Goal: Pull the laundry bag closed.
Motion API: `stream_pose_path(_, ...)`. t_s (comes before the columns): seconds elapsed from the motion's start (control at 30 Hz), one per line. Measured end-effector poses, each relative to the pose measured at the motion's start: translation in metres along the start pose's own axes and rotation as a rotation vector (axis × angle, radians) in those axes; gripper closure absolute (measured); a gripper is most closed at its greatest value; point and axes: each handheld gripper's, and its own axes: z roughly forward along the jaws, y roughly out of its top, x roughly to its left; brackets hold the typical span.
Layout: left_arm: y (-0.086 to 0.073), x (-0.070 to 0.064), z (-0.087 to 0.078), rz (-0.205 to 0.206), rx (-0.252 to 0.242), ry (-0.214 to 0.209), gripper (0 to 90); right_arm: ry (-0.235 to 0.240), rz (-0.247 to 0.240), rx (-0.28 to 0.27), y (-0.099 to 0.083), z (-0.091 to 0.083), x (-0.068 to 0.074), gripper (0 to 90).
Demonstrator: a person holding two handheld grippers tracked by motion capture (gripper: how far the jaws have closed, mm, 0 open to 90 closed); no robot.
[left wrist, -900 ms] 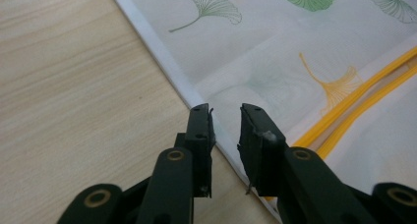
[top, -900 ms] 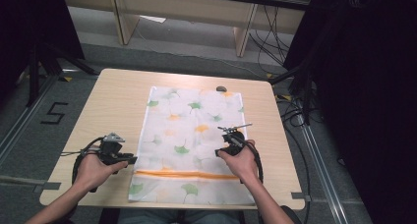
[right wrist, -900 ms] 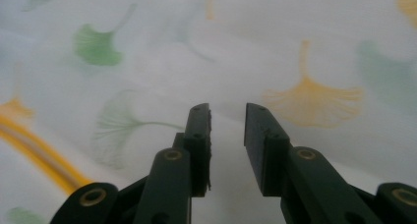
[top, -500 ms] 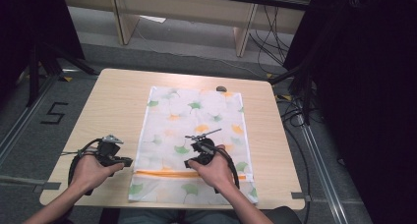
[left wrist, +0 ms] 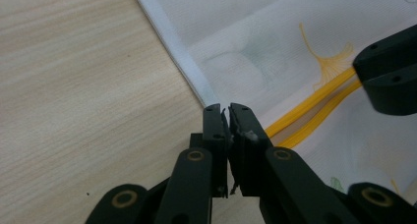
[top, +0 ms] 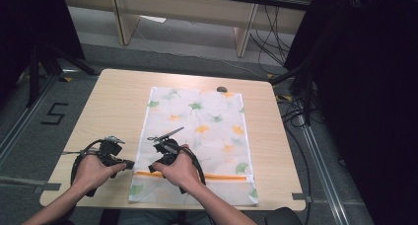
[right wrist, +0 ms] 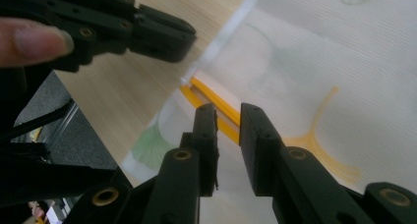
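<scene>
High view had the mesh laundry bag (top: 197,136) lying flat along the middle of the worktop (top: 118,101), both hands down at its near-left corner. The left hand-held gripper (top: 129,164) sat just off the bag's left edge, and the right hand-held gripper (top: 153,167) hovered over the orange zipper (top: 217,176). You couldn't read either pair of jaws from up there, though.

Left gripper view filled that in: jaws pinched almost together with nothing between them, tips right at the bag's white edge binding (left wrist: 172,47), on bare wood.

Right gripper view showed its jaws a little apart, nothing held, straddling the zipper's end (right wrist: 206,94), and the other gripper hanging just past the corner.

My worry was that the fabric's thin and lies dead flat, so closing there could've just skated over the zipper or bunched the mesh. And with the left not pinning anything, the whole bag might've slid.
</scene>
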Motion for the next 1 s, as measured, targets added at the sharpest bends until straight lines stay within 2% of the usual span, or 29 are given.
stream_pose_path(0.13, -0.001, 0.004, -0.006, -0.020, -0.014, 0.011, 85.5, 0.008, -0.008, -0.006, 0.012, 0.010, 0.008, 77.7)
stream_pose_path(0.17, -0.004, 0.006, -0.013, -0.027, 0.002, 0.026, 85.6, 0.007, -0.010, -0.005, 0.015, 0.013, 0.010, 77.7)
stream_pose_path(0.2, -0.004, 0.006, -0.013, -0.027, 0.002, 0.026, 86.3, 0.007, -0.010, -0.005, 0.015, 0.013, 0.010, 77.7)
stream_pose_path(0.23, -0.007, 0.005, -0.019, -0.016, 0.008, 0.029, 86.5, -0.005, -0.034, 0.007, 0.024, 0.019, 0.015, 77.8)
stream_pose_path(0.3, -0.010, 0.003, -0.020, -0.010, 0.015, 0.024, 86.8, -0.002, -0.023, 0.013, 0.028, 0.022, 0.018, 77.8)
stream_pose_path(0.37, -0.015, -0.001, -0.021, -0.002, 0.036, 0.010, 86.9, -0.006, -0.049, 0.034, 0.037, 0.031, 0.020, 77.5)
stream_pose_path(0.4, -0.018, -0.001, -0.021, 0.014, 0.060, 0.001, 87.2, -0.007, -0.023, 0.052, 0.040, 0.038, 0.024, 77.1)
stream_pose_path(0.43, -0.018, -0.001, -0.020, 0.012, 0.059, -0.004, 87.2, -0.016, -0.048, 0.058, 0.042, 0.042, 0.024, 77.0)
stream_pose_path(0.5, -0.018, 0.000, -0.021, 0.021, 0.069, 0.002, 87.3, -0.023, -0.059, 0.063, 0.044, 0.046, 0.024, 76.7)
stream_pose_path(0.53, -0.018, -0.001, -0.020, -0.006, 0.046, 0.000, 87.2, -0.032, -0.043, 0.077, 0.045, 0.052, 0.026, 76.0)
stream_pose_path(0.57, -0.018, -0.001, -0.020, -0.006, 0.046, 0.000, 87.2, -0.032, -0.043, 0.077, 0.045, 0.052, 0.026, 76.0)
stream_pose_path(0.6, -0.018, 0.001, -0.022, 0.012, 0.065, 0.009, 87.2, -0.033, -0.041, 0.082, 0.046, 0.054, 0.026, 75.6)
stream_pose_path(0.63, -0.019, 0.000, -0.021, -0.006, 0.049, 0.010, 87.1, -0.034, -0.041, 0.095, 0.047, 0.057, 0.028, 75.0)
stream_pose_path(0.7, -0.019, 0.001, -0.021, -0.002, 0.060, 0.013, 87.0, -0.035, -0.046, 0.101, 0.047, 0.058, 0.028, 74.8)
stream_pose_path(0.77, -0.019, 0.001, -0.021, -0.002, 0.063, 0.016, 86.6, -0.052, -0.058, 0.111, 0.048, 0.060, 0.029, 74.4)
stream_pose_path(0.8, -0.019, 0.000, -0.020, -0.008, 0.061, 0.013, 86.5, -0.063, -0.111, 0.123, 0.047, 0.064, 0.025, 74.1)
stream_pose_path(0.87, -0.019, 0.000, -0.020, -0.006, 0.063, 0.013, 86.2, -0.057, -0.101, 0.124, 0.047, 0.065, 0.026, 74.3)
stream_pose_path(0.9, -0.019, 0.001, -0.020, -0.005, 0.064, 0.014, 86.2, -0.065, -0.110, 0.125, 0.047, 0.066, 0.026, 74.9)
stream_pose_path(0.93, -0.019, 0.001, -0.020, -0.001, 0.067, 0.014, 85.9, -0.081, -0.088, 0.146, 0.047, 0.066, 0.028, 76.4)
stream_pose_path(1.0, -0.019, 0.001, -0.020, 0.002, 0.069, 0.015, 85.7, -0.080, -0.091, 0.147, 0.047, 0.066, 0.028, 76.7)
